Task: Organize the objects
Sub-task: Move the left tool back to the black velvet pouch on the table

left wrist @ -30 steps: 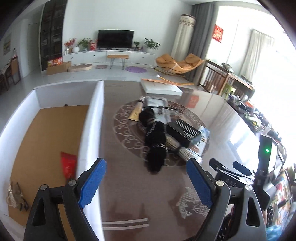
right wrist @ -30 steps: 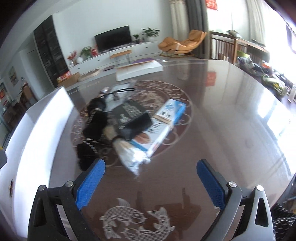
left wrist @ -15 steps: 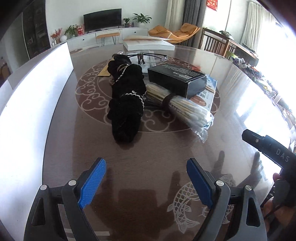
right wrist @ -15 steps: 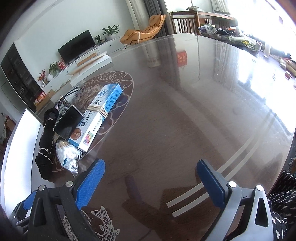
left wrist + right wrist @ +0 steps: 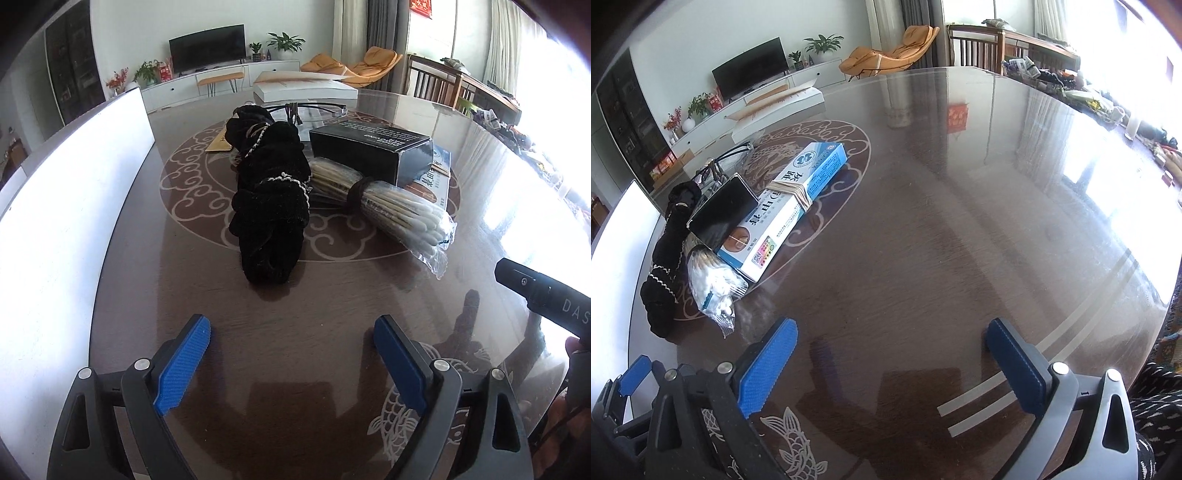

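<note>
Hovering low over the bench (image 5: 122,258), the left tool (image 5: 291,354) stood wide and held nothing, the black cloth roll (image 5: 271,199) just above it at frame centre. Beside the roll lay a swab pack (image 5: 391,214), touching a black box (image 5: 373,147). The right tool (image 5: 890,354) was wide too, a blue carton (image 5: 792,203) at its frame's centre left

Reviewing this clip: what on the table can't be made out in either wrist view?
- Blue and white carton: left wrist view, mostly hidden behind the black rectangular box.
- Yellow flat packet: left wrist view, covered by the black fabric bundle.
- White bin's inside: both views, hidden by its wall.
- Carton's fine print: right wrist view, too small.
</note>
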Tool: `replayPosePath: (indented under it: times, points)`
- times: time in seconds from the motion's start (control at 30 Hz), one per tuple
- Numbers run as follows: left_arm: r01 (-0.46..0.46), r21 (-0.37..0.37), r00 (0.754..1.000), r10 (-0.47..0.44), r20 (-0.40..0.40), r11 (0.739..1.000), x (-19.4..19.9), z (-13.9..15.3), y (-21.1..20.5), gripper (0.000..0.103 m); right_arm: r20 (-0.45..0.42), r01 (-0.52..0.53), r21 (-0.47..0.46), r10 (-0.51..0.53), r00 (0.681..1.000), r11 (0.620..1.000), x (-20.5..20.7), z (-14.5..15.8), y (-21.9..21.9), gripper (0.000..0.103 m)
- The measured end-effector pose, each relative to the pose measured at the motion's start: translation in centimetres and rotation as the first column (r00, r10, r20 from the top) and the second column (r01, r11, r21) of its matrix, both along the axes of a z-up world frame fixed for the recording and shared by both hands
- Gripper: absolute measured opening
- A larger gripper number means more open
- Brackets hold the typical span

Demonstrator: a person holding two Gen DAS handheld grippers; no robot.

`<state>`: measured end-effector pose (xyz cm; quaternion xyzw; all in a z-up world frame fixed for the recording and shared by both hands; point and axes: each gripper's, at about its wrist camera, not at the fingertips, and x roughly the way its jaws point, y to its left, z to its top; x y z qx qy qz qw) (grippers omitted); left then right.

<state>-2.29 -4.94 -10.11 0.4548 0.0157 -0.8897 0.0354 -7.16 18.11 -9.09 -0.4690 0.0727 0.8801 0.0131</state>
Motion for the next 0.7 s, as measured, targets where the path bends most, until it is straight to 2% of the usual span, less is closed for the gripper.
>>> replayPosePath:
  times: [0.03,0.1,0.33,0.7]
  points:
    - [0.002,0.001,1.0,-0.002,0.006,1.0,-0.14,-0.09,0.02,0.099,-0.002,0.001,-0.005,-0.001,1.0,1.0,0.04,0.02,0.09,0.103]
    - [0.006,0.0,1.0,-0.006,0.02,1.0,-0.37,-0.26,0.13,0.103,-0.003,0.002,-0.01,-0.002,1.0,1.0,0.06,0.04,0.13,0.103]
    - [0.005,0.001,1.0,-0.005,0.02,1.0,-0.44,-0.35,0.12,0.103,0.006,-0.004,0.025,0.004,1.0,1.0,-0.02,0.0,-0.16,0.103]
    - [0.014,0.003,1.0,-0.014,0.024,1.0,-0.61,-0.44,-0.08,0.103,0.006,-0.007,0.027,0.007,1.0,1.0,0.09,0.04,-0.14,0.103]
